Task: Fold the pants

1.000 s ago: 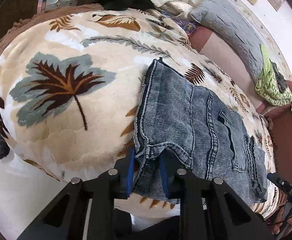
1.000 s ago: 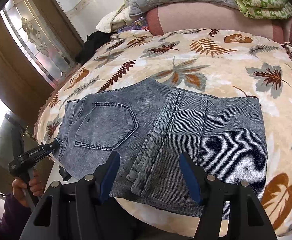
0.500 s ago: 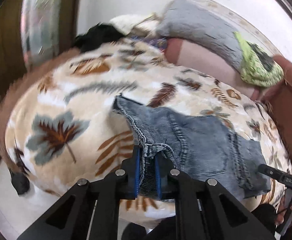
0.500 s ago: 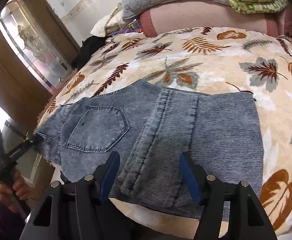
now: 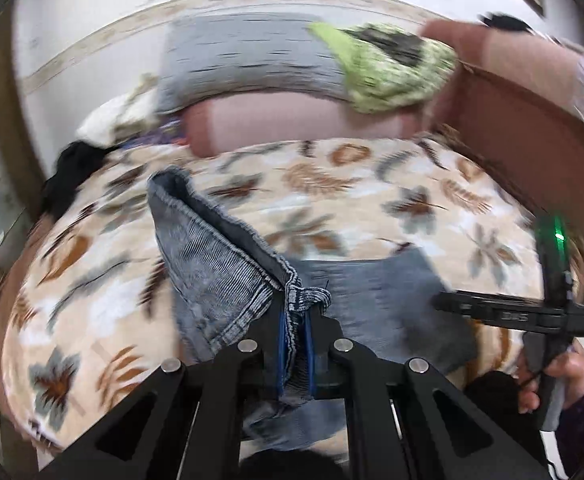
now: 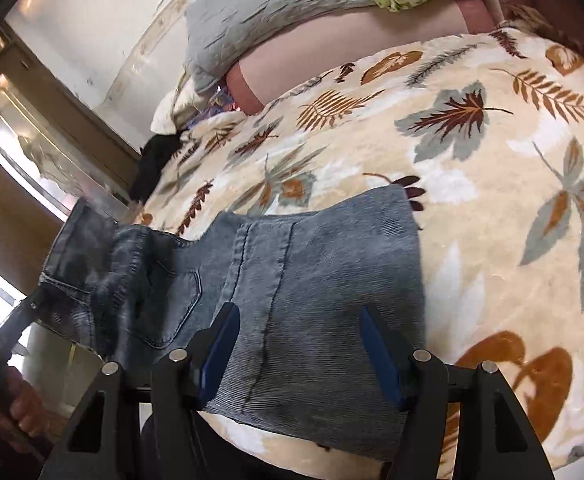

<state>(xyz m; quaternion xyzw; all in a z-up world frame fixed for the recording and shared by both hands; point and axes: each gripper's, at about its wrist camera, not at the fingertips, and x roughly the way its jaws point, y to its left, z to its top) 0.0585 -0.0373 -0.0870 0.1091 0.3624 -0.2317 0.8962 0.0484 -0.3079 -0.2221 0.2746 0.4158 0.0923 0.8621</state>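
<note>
Lifted: pants [image 5: 220, 276] waistband | clamped in left gripper [image 5: 293, 354] | above blanket [image 5: 371, 184]

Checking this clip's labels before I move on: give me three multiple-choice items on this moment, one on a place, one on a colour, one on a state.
1. Where do the jeans lie?
A. on the leaf-print blanket
B. on a bare floor
C. in a basket

2. What colour is the folded cloth on top of the grey pillow?
A. red
B. green
C. black

3. How does the left gripper stand?
A. open above the jeans
B. shut on the jeans
C. shut on nothing

Answers:
1. A: denim spreads over the blanket's leaf pattern in the right wrist view.
2. B: it shows lime green in both views.
3. B: its blue pads clamp the waistband corner, which is raised off the blanket, while the right gripper stands open over the folded legs.
</note>
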